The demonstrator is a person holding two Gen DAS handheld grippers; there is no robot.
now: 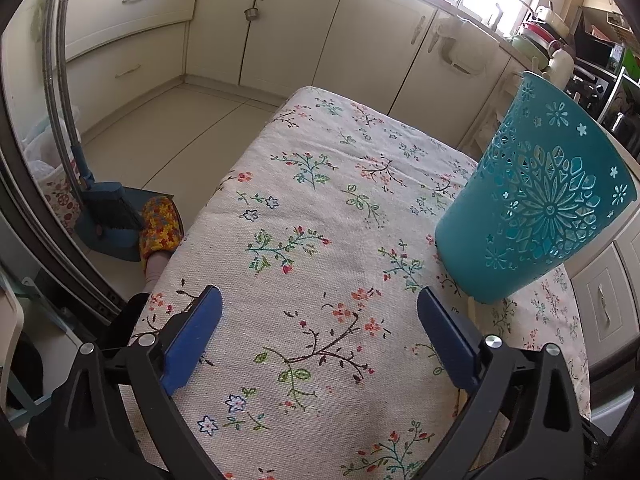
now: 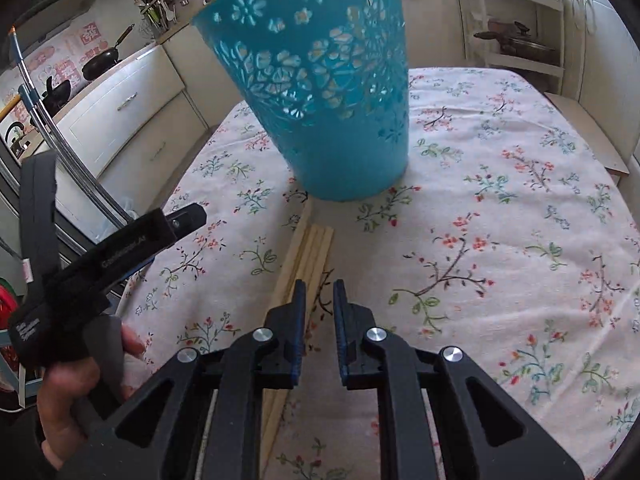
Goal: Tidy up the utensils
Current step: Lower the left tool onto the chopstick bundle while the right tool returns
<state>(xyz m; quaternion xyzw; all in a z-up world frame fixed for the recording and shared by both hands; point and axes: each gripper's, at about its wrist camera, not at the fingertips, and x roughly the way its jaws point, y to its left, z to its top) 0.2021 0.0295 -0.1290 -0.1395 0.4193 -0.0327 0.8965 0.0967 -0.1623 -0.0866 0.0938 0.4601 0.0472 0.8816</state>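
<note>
**Chopsticks lie below the teal basket as my fingers hover over the worktop**

From the left: my left hand (image 2: 76,392) holds the left gripper (image 1: 320,332) above the near part of the worktop (image 1: 320,200), which is covered by a cloth printed with flowers and twigs. Its blue-padded fingers (image 1: 192,336) stand wide apart with only bare cloth between them. Beyond the worktop's left edge, a dustpan and brush (image 1: 108,216) stand on the kitchen floor beside a foot in a crocheted slipper (image 1: 160,224).

In the middle of the right wrist view, a bundle of pale wooden chopsticks (image 2: 308,252) lies flat on the cloth, its far end near the base of the teal plastic basket (image 2: 332,92), a cut-out flower pattern on its wall, which stands upright on the worktop. My right gripper (image 2: 320,292) points down just above the chopsticks' near part. Its fingers (image 2: 299,300) are nearly together, a narrow gap left between them, and they clamp nothing: the sticks pass under and beside the left-hand finger. I cannot tell whether that finger touches them.

To the right, the floral cloth runs to a white shelf unit (image 2: 516,28).
</note>
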